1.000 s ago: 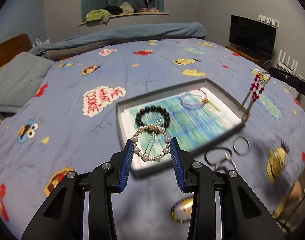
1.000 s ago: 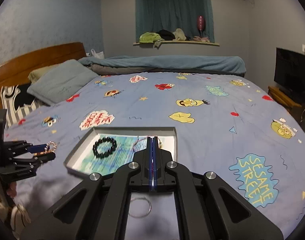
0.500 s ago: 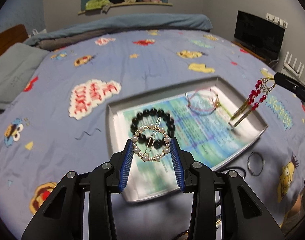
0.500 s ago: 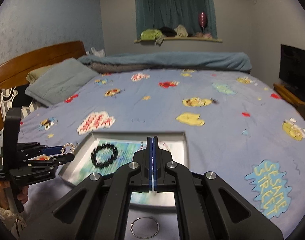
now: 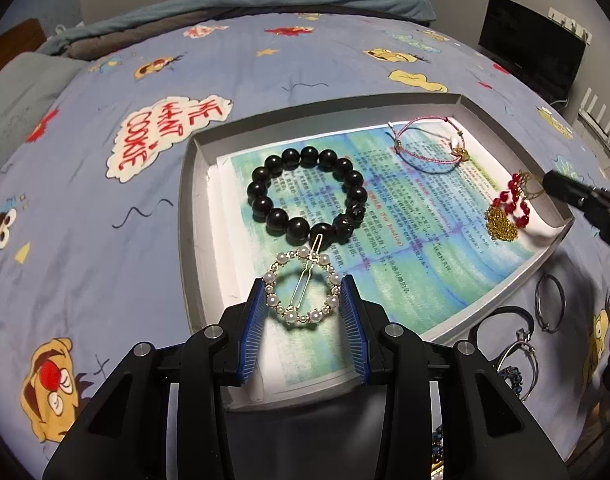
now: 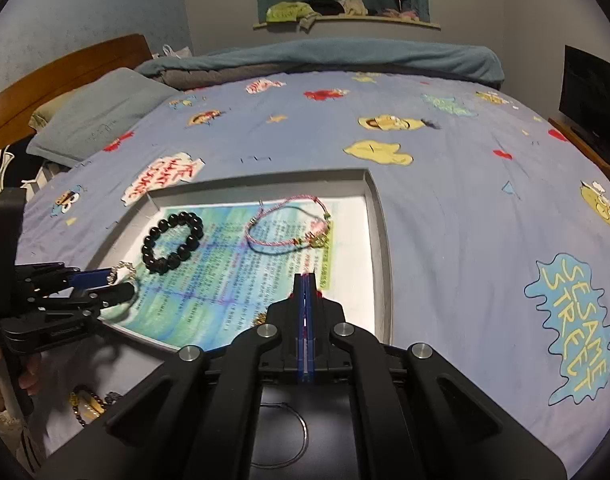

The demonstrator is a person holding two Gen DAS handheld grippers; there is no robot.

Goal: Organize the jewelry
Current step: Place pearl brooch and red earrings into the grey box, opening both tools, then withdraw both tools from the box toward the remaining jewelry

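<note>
Jewelry lay partly sorted on the bed: one shallow grey tray (image 5: 193,208) sat on the cartoon-print blue bedspread (image 5: 105,208), lined with a single printed paper sheet (image 5: 385,248) in green and blue.

Inside it I counted two loose pieces. One black bead bracelet (image 5: 305,194), of round glossy beads, rested in the left half of the tray in the left wrist view. One thin pink cord bracelet (image 5: 427,148) with a small gold charm lay toward the upper right of the tray.

Two grippers were over the tray. The left gripper (image 5: 303,304) pinched a circular pearl hair clip (image 5: 303,286) by its sides between ridged blue pads (image 5: 255,320); the ring of small white pearls on gold wire, with a slim gold bar across it, hung over the tray's near left part, just below the black beads in the frame. The right gripper (image 6: 306,280) had its jaws pressed together. From the left wrist view, an ornament of red beads (image 5: 513,200) and a clump of fine gold chain (image 5: 502,222) hung from its tip, with the chain end on the paper at the tray's right corner.

Outside the tray, at the lower right of the left wrist view, lay one thin metal ring bangle (image 5: 549,302), a dark band (image 5: 501,320) and a silver piece (image 5: 521,348), too small to name surely.
</note>
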